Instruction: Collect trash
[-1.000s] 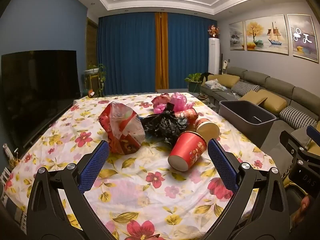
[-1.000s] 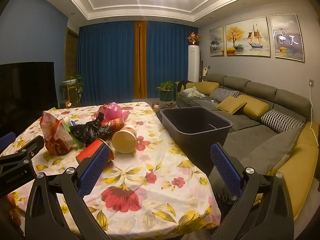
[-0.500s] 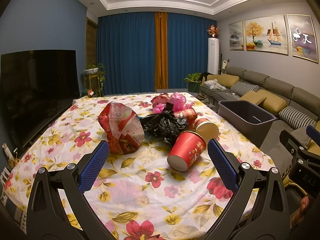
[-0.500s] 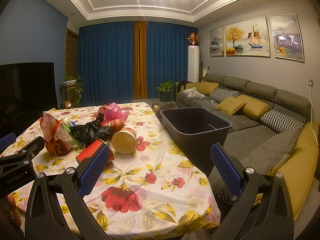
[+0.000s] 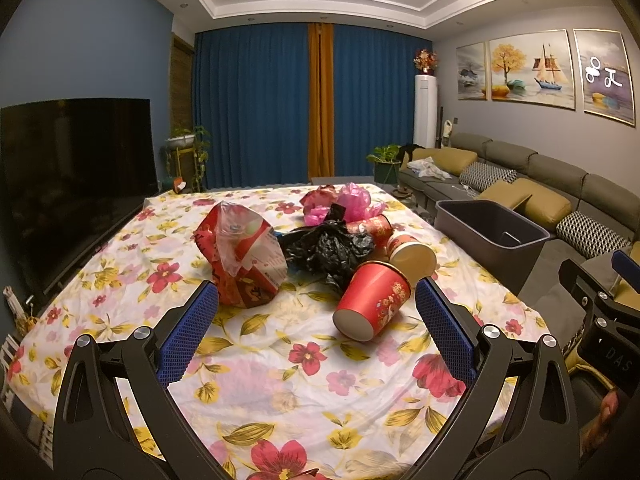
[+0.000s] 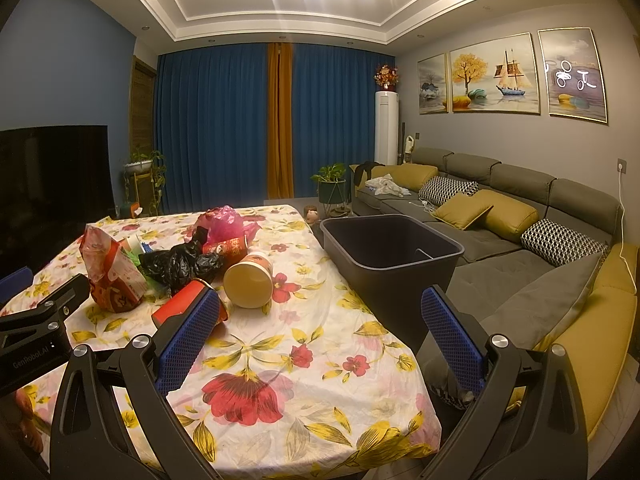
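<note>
A heap of trash lies mid-table on the floral cloth: a red snack bag, a crumpled black plastic bag, a pink plastic bag, a red paper cup on its side, a second tipped cup and a red can. My left gripper hangs open just short of the red cup, holding nothing. My right gripper is open over the table's near right corner, empty, with the second cup ahead to its left. A dark grey bin stands beside the table's right edge.
A grey sofa with yellow and patterned cushions runs along the right wall behind the bin. A dark TV screen stands left of the table. Blue curtains and potted plants are at the far end.
The left gripper has crept slightly forward, so the trash heap looks a little nearer. The right gripper is nearly still. Both stay open.
</note>
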`<state>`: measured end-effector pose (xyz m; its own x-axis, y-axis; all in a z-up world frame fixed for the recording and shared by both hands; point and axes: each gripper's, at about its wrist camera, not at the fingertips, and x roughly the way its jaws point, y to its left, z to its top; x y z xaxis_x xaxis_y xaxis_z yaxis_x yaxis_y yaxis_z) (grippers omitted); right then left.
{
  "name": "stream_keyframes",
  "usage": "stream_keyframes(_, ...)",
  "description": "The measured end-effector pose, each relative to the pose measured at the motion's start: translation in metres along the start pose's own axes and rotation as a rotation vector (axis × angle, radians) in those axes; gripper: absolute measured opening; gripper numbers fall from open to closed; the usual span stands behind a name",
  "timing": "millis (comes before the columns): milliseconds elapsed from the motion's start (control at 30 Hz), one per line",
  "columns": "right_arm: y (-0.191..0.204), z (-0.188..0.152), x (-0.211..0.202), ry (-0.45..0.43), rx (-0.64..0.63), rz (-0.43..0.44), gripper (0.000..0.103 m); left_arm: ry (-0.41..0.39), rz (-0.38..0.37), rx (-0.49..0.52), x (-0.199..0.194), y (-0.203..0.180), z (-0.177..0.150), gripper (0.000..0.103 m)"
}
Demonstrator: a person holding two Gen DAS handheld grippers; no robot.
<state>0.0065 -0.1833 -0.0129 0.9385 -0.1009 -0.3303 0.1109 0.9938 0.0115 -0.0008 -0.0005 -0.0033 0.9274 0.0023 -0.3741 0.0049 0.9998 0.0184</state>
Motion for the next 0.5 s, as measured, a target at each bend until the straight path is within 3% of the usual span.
stream_keyframes(500, -0.0009, 0.0005, 0.0000, -0.001, 0.001, 0.000, 0.098, -0.002, -0.008, -0.003, 0.0021, -0.0086, -0.0050, 0.097)
